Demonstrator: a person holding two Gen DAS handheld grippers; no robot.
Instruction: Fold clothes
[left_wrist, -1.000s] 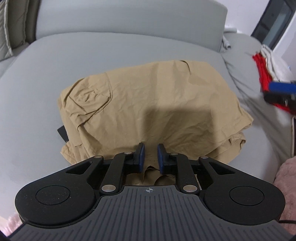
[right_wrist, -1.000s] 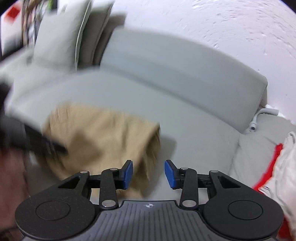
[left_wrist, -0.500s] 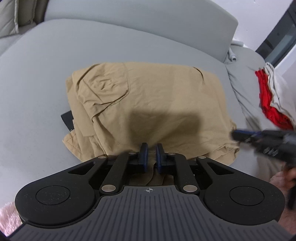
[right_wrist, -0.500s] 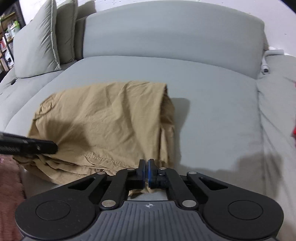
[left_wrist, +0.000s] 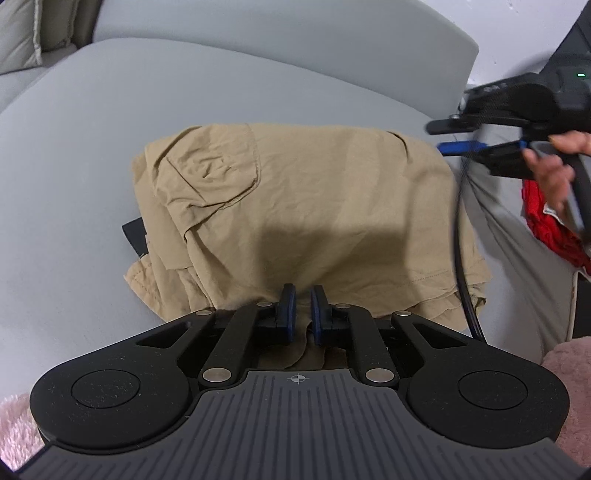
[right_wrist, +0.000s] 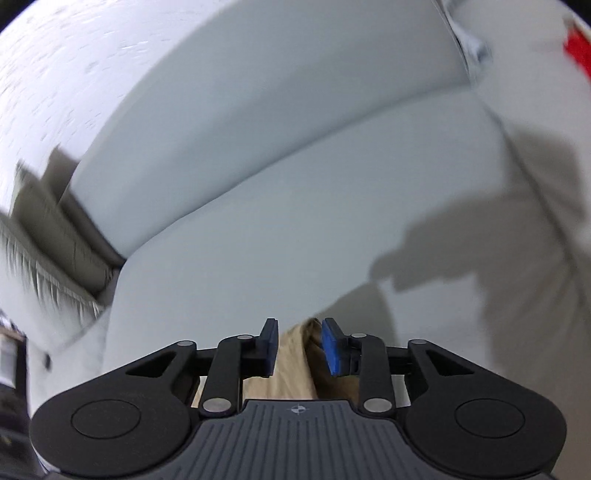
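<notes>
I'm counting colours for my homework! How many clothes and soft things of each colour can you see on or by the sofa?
Tan: 1, the folded garment
Red: 1, the cloth at the right
Pink: 1, the fluffy blanket by the sofa
Total: 3

home, probably living room | grey sofa (left_wrist: 258, 96) (cushions (left_wrist: 18, 33))

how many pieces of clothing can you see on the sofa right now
2 for certain: the tan garment folded on the grey sofa seat ahead of the left gripper, and a red garment at the right edge, partly hidden, so more may lie there.
</notes>
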